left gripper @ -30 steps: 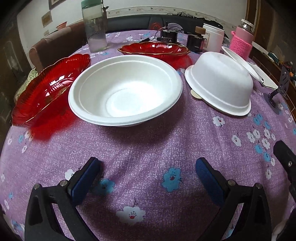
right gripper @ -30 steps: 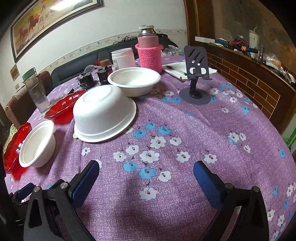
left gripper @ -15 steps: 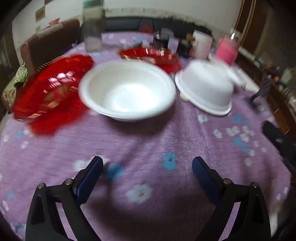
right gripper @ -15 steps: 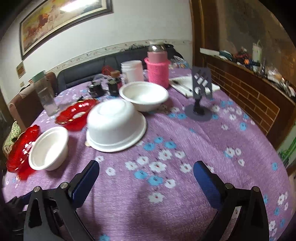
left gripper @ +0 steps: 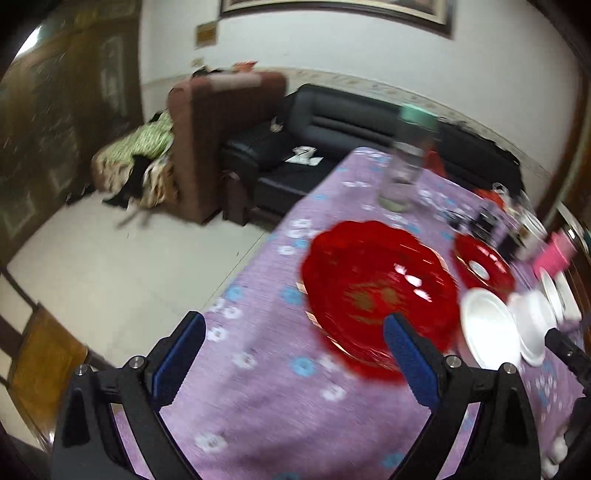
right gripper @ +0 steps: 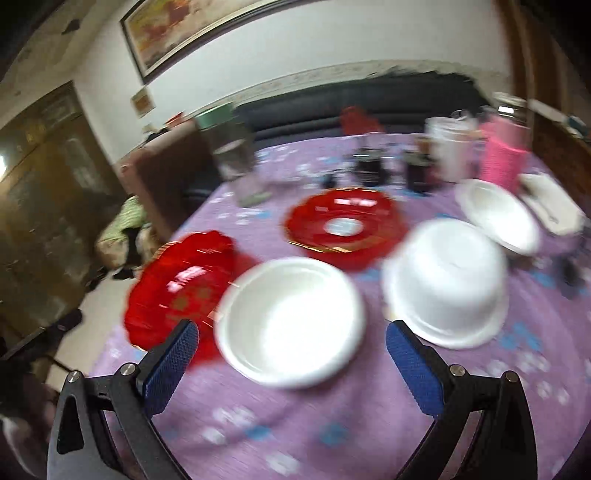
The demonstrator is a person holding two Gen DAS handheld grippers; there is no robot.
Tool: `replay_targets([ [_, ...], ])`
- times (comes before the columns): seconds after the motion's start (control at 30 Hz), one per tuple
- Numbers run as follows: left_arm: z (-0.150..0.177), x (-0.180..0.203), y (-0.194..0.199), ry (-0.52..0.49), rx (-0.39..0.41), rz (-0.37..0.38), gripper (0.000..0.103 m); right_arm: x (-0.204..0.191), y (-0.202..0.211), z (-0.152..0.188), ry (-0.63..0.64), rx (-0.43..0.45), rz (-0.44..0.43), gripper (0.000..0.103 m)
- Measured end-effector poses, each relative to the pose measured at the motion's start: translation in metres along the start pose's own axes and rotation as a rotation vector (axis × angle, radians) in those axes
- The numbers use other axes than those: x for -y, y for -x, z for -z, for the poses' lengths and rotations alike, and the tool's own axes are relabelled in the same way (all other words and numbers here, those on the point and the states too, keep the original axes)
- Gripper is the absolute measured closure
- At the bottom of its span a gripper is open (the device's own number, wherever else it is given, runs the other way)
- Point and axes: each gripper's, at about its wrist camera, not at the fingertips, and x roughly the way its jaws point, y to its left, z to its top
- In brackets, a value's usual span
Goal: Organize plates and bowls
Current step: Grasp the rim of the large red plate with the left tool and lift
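Both grippers empty, fingers wide, poised above the table (right gripper: pixel 369 424). Left gripper (left gripper: pixel 293 354) faces the near red plate (left gripper: pixel 376 291), likely lining up a rim grasp. Right gripper (right gripper: pixel 291 362) frames the upright bowl (right gripper: pixel 291 317), mouth up, right of that plate. Upturned bowl (right gripper: pixel 447 280) lies mouth down, further right. Round, no long axis.

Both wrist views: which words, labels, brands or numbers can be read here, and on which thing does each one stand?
None can be read.
Near red plate: gold marks in its middle, too blurred to read.
Wall plaque: yellowish, any writing too small and blurred.
Dark jars: labels smeared by motion.
Both grippers, left and right, show no markings.
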Motion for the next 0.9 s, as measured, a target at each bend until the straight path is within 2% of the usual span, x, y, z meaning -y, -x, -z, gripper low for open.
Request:
replay_targets([
  [0.03, -0.003, -0.007, -0.008, 0.023, -0.018, 0.013, 0.006, -0.012, -0.013, -0.011, 0.02, -0.02, -0.036, 0.0],
  [0.13, -0.01, -0.026, -0.034, 0.1, -0.094, 0.06, 0.006, -0.037, -0.042, -0.032, 0.072, -0.052, -0.076, 0.001],
  [0.23, -0.013, -0.033, -0.06, 0.165, -0.166, 0.126, 0.006, -0.051, -0.072, -0.048, 0.115, -0.098, -0.084, 0.004],
  [0.3, -0.013, -0.031, -0.073, 0.171, -0.188, 0.135, 0.01, -0.059, -0.097, -0.058, 0.145, -0.141, -0.089, 0.011],
  [0.4, -0.013, -0.024, -0.089, 0.154, -0.219, 0.126, 0.019, -0.069, -0.126, -0.065, 0.184, -0.209, -0.091, 0.016],
  [0.47, -0.014, -0.02, -0.104, 0.153, -0.253, 0.145, 0.024, -0.074, -0.146, -0.067, 0.204, -0.252, -0.075, 0.02],
  [0.5, -0.013, -0.019, -0.11, 0.159, -0.267, 0.147, 0.024, -0.074, -0.152, -0.066, 0.211, -0.271, -0.07, 0.021],
  [0.6, -0.013, -0.013, -0.122, 0.151, -0.268, 0.137, 0.024, -0.074, -0.17, -0.066, 0.219, -0.315, -0.051, 0.028],
  [0.8, -0.015, 0.003, -0.127, 0.088, -0.259, 0.135, 0.024, -0.067, -0.192, -0.058, 0.2, -0.389, -0.072, 0.049],
  [0.9, -0.014, 0.01, -0.128, 0.066, -0.251, 0.133, 0.026, -0.067, -0.197, -0.055, 0.207, -0.393, -0.063, 0.052],
])
